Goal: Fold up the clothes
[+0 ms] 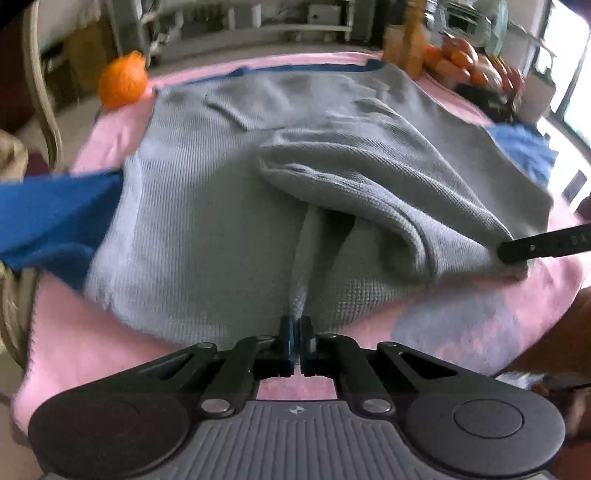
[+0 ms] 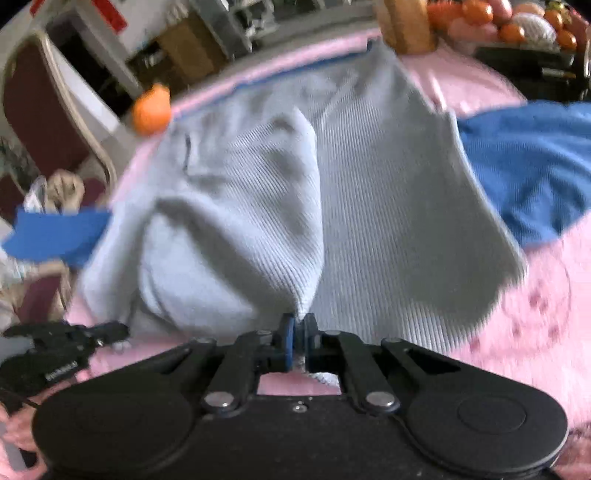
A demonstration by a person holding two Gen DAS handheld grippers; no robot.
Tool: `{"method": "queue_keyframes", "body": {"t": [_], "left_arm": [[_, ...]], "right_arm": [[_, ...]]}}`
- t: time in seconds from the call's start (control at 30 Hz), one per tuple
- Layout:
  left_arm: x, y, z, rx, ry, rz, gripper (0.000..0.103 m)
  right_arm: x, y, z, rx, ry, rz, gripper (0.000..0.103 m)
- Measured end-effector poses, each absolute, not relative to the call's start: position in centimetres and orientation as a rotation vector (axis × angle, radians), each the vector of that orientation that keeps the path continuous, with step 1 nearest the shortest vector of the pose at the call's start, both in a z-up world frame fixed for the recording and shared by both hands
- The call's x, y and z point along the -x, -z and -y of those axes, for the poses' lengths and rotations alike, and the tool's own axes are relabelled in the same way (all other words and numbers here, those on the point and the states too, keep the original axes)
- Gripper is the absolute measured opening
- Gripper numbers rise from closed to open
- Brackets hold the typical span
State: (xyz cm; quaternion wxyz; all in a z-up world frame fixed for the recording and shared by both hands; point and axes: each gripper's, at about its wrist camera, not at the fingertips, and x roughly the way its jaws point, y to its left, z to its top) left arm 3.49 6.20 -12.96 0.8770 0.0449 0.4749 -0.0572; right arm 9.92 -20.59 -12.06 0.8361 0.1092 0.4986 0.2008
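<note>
A grey waffle-knit top with blue sleeves [image 1: 207, 206] lies spread on a pink cloth-covered table [image 1: 92, 350]. My left gripper [image 1: 296, 325] is shut on the near hem of the grey top, pulling up a ridge of fabric. My right gripper [image 2: 300, 325] is shut on another part of the near hem and lifts a bunched fold. Its fingers also show in the left wrist view [image 1: 535, 247] at the right, pinching the hem. The left gripper shows in the right wrist view [image 2: 66, 343] at lower left. The blue sleeves [image 1: 55, 221] [image 2: 528, 166] stick out on both sides.
An orange [image 1: 122, 79] sits at the far left table edge. A pile of oranges and tomatoes [image 1: 472, 62] and a brown box [image 2: 406, 26] stand at the far right. A chair [image 2: 48, 110] stands beyond the left edge. The view is motion-blurred.
</note>
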Motion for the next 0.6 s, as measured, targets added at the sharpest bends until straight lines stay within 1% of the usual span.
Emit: {"method": "queue_keyframes", "body": {"t": [0.03,0.07,0.1,0.13,0.2,0.27,0.3,0.37,0.4,0.43,0.5,0.53,0.6], "left_arm": [[-3.3,12.9,-5.8,-0.122,0.115,-0.985,0.006],[-3.2,12.7,-5.9,-0.121,0.115,-0.978,0.011],[-3.0,12.3,-6.2,-0.107,0.109,-0.967,0.013],[-2.8,11.8,-6.6,-0.093,0.103,-0.955,0.013],[-1.9,10.6,-7.5,-0.036,0.12,-0.901,0.013],[-2.1,9.9,-7.8,0.028,0.158,-0.848,0.013],[-2.4,9.8,-7.8,0.05,0.175,-0.826,0.013],[-3.8,10.4,-6.4,0.034,0.192,-0.829,0.014],[-4.6,11.1,-5.5,0.0,0.18,-0.848,0.015],[-5.4,11.9,-5.0,-0.037,0.15,-0.875,0.015],[-6.7,13.7,-4.4,-0.111,0.079,-0.94,0.019],[-6.6,13.7,-4.4,-0.125,0.072,-0.918,0.019],[-6.4,13.7,-4.4,-0.142,0.071,-0.92,0.019]], "right_arm": [[-9.6,12.0,20.8,-0.228,-0.427,-1.056,0.008],[-9.3,12.0,20.9,-0.224,-0.428,-1.056,0.009],[-9.0,12.0,21.1,-0.221,-0.43,-1.057,0.014],[-8.7,12.0,21.3,-0.217,-0.432,-1.057,0.018],[-8.1,11.9,21.6,-0.211,-0.435,-1.058,0.019],[-7.9,10.6,22.8,-0.29,-0.453,-0.972,0.018],[-8.0,10.3,22.9,-0.299,-0.457,-0.937,0.017],[-8.3,10.0,22.2,-0.308,-0.479,-0.894,0.012],[-8.5,10.1,21.6,-0.309,-0.497,-0.886,0.012],[-8.8,10.4,20.6,-0.299,-0.516,-0.898,0.012],[-9.5,11.4,18.5,-0.227,-0.513,-0.93,0.012],[-9.9,12.0,17.4,-0.162,-0.488,-0.957,0.013],[-9.7,12.7,16.7,-0.088,-0.463,-0.977,0.009]]}}
